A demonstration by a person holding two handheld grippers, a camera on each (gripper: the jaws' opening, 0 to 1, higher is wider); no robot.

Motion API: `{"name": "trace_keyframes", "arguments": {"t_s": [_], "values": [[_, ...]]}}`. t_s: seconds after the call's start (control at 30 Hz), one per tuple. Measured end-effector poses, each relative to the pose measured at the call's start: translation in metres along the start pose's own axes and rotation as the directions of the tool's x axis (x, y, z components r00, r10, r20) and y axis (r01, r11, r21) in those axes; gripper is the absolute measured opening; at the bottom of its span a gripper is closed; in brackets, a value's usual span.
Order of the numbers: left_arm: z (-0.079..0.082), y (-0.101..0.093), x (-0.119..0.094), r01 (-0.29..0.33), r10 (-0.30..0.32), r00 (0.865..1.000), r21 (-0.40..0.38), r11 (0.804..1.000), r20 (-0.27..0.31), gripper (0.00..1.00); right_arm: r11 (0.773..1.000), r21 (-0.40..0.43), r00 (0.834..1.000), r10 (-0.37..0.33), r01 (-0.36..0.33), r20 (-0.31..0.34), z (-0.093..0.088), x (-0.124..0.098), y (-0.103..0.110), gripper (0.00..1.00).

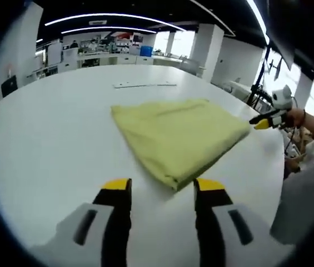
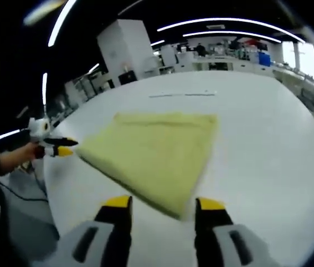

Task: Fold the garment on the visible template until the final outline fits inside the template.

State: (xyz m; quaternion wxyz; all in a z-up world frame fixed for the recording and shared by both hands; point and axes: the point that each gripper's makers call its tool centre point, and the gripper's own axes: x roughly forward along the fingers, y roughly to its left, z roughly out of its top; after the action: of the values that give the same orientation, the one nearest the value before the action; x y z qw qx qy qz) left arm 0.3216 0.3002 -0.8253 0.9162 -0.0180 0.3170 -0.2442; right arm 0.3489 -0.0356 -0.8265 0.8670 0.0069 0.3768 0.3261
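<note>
A folded yellow garment lies flat on the white table. In the left gripper view my left gripper is open, and the garment's near corner lies just ahead of the gap between its jaws. My right gripper, held by a hand, sits at the garment's right corner. The right gripper view shows the same garment, with my right gripper open at its near corner. There my left gripper sits by the garment's left corner. Neither gripper holds cloth.
A thin pale strip lies on the table beyond the garment, also visible as a strip in the right gripper view. The table edge curves close on the right. Desks and pillars stand in the background.
</note>
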Motion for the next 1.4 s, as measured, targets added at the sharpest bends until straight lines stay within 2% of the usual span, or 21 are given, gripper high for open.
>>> {"name": "trace_keyframes", "arguments": {"t_s": [0.27,0.33,0.53,0.67,1.0,1.1,1.17,1.33,1.4], "values": [[-0.003,-0.005,0.0,-0.001,0.001,1.0,0.001,1.0,0.006,0.23,0.998,0.029,0.998,-0.057,0.057,0.007,-0.007,-0.004,-0.011,0.11],[-0.003,-0.006,0.001,0.011,-0.011,1.0,-0.004,1.0,0.016,0.18,0.997,0.036,0.998,-0.062,0.062,0.007,-0.009,-0.004,-0.011,0.08],[-0.007,-0.009,0.005,0.024,-0.024,1.0,-0.018,1.0,0.015,0.14,0.997,0.044,0.998,-0.059,0.058,0.025,-0.007,-0.003,-0.01,0.04],[-0.008,-0.012,0.008,0.05,-0.05,0.999,-0.015,0.999,0.021,0.02,0.998,0.026,0.998,-0.064,0.063,0.029,-0.006,-0.002,-0.012,0.01],[-0.007,-0.008,-0.001,0.04,-0.04,0.999,0.0,0.999,0.026,0.0,0.997,0.032,0.997,-0.069,0.068,0.037,-0.007,-0.001,-0.014,0.0],[-0.008,0.001,-0.003,0.011,-0.011,1.0,0.021,1.0,0.018,0.0,0.997,0.037,0.997,-0.07,0.069,0.036,-0.007,-0.003,-0.015,0.0],[-0.007,0.0,-0.004,0.02,-0.021,1.0,0.019,1.0,0.02,0.0,0.997,0.039,0.997,-0.069,0.067,0.037,-0.007,-0.004,-0.015,0.0],[-0.012,-0.006,-0.005,0.026,-0.025,1.0,0.091,0.995,-0.018,0.0,0.997,0.034,0.997,-0.066,0.065,0.032,-0.008,-0.006,-0.015,0.0],[-0.013,-0.007,-0.006,0.027,-0.025,0.999,0.097,0.995,-0.02,0.0,0.997,0.034,0.998,-0.064,0.063,0.028,-0.01,-0.007,-0.015,0.0]]}}
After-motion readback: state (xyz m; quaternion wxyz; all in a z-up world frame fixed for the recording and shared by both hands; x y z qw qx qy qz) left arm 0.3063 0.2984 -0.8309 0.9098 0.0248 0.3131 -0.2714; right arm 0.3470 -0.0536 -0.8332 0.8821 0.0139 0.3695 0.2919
